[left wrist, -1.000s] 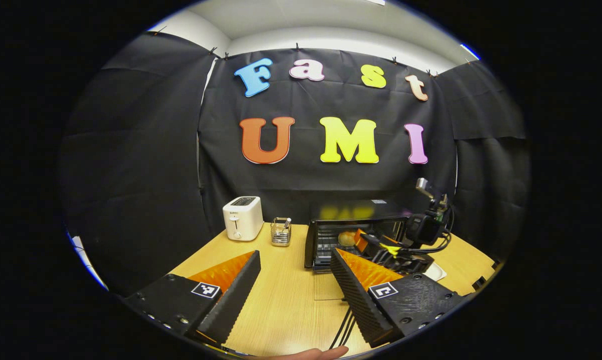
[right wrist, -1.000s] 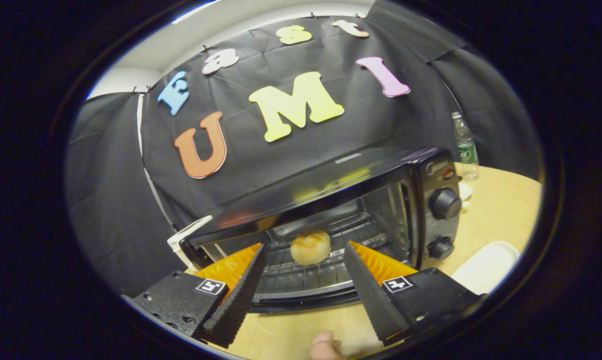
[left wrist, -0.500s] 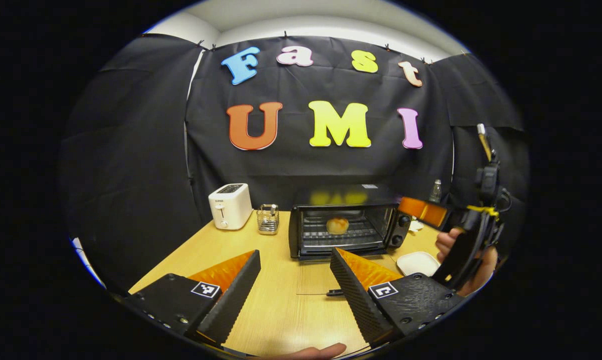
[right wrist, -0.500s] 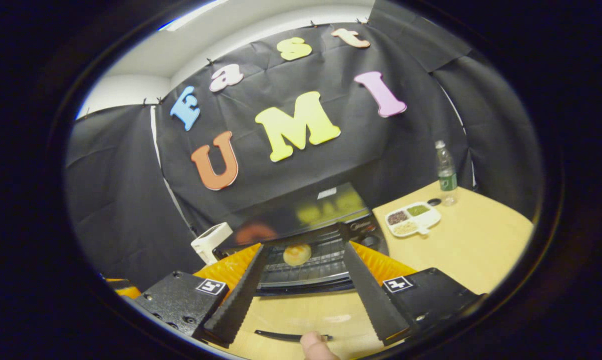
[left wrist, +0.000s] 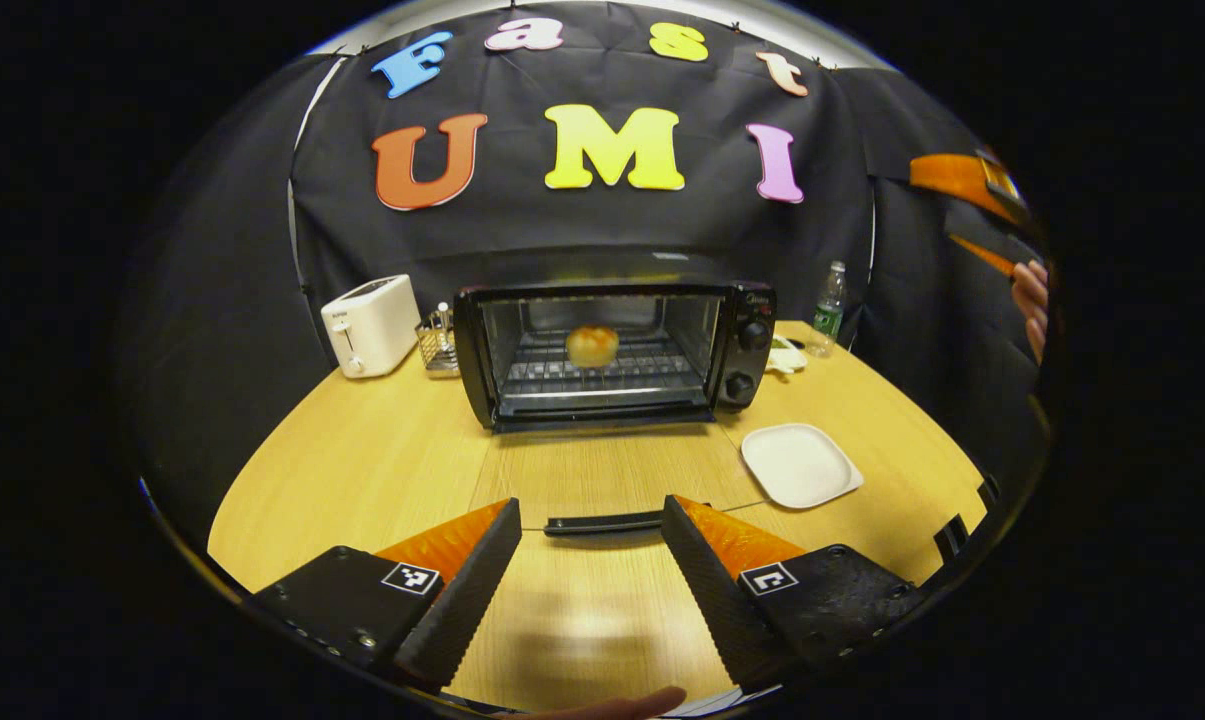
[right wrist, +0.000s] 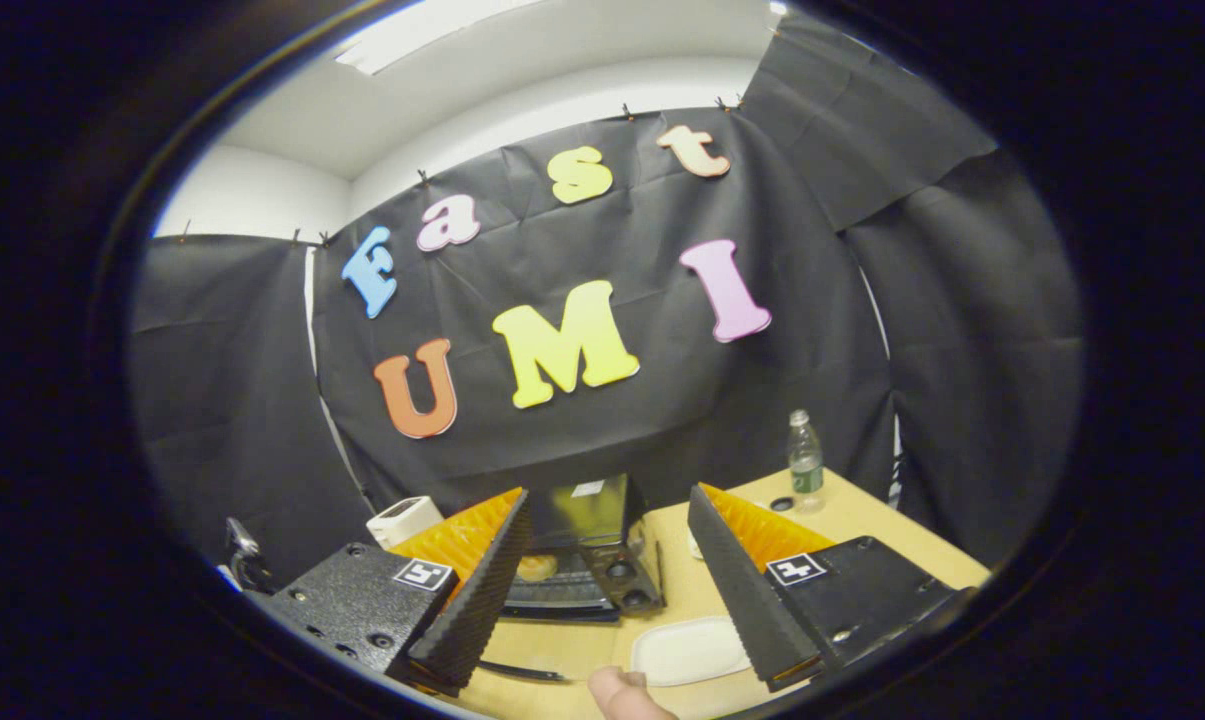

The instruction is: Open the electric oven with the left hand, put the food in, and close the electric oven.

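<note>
Oven (left wrist: 612,350) open, bun (left wrist: 592,345) inside, toaster (left wrist: 370,322), plate (left wrist: 800,465) beside; both grippers' fingers (left wrist: 467,590) released

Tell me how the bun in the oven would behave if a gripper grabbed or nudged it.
The bun looks rounded and browned, so it is probably soft and light and would likely squash under a firm pinch. Sitting on the wire rack of the oven, its domed shape might let it rock or roll if pushed sideways.
</note>
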{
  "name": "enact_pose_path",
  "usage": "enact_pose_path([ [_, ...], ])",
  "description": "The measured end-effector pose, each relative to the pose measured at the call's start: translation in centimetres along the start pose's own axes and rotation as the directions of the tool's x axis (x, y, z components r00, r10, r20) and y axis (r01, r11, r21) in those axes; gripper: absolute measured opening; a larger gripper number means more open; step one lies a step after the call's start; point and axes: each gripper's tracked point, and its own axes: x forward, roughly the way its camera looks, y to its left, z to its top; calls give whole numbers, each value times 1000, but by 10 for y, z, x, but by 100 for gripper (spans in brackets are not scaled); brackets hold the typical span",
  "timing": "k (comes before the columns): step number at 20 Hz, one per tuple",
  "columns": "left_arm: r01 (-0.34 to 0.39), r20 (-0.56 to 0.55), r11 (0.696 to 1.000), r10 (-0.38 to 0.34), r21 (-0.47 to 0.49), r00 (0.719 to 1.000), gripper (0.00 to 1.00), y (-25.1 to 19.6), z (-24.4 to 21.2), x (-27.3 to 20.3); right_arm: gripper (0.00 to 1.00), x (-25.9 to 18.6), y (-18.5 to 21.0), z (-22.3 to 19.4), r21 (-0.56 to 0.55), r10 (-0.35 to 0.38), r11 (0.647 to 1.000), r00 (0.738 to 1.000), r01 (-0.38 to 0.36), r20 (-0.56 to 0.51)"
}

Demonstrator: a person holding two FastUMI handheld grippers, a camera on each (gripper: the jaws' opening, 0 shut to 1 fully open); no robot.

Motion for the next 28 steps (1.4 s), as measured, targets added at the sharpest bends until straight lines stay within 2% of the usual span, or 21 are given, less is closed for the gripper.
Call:
enact_pose_path([
  [3, 44, -85, 999, -45, -7, 995, 94, -23, -25, 14, 95, -20, -25, 26, -94, -52, 994, 998, 55, 41],
  [6, 43, -136, 999, -43, -3, 990, 95, -28, -36, 27, 96, -35, -28, 54, -200, -49, 977, 992, 71, 114],
  [8, 47, -177, 999, -44, 13, 983, 95, -33, -45, 35, 96, -42, -30, 62, -218, -48, 973, 988, 80, 147],
  [9, 45, -199, 999, -40, 18, 979, 100, -35, -51, 38, 96, -44, -29, 62, -216, -41, 974, 988, 73, 151],
  [10, 41, -218, 999, -34, 29, 975, 95, -35, -55, 41, 96, -44, -28, 60, -212, -34, 975, 988, 66, 150],
  [13, 25, -267, 999, -17, 26, 964, 95, -33, -66, 48, 96, -43, -30, 53, -194, -19, 980, 990, 47, 140],
  [19, -17, -284, 1000, 11, -19, 959, 95, -24, -65, 64, 96, -25, -19, 35, -135, 35, 991, 994, -21, 105],
  [28, -21, -278, 999, 10, -38, 960, 95, -22, -58, 66, 96, -35, -16, 49, -120, 79, 991, 975, -54, 206],
])
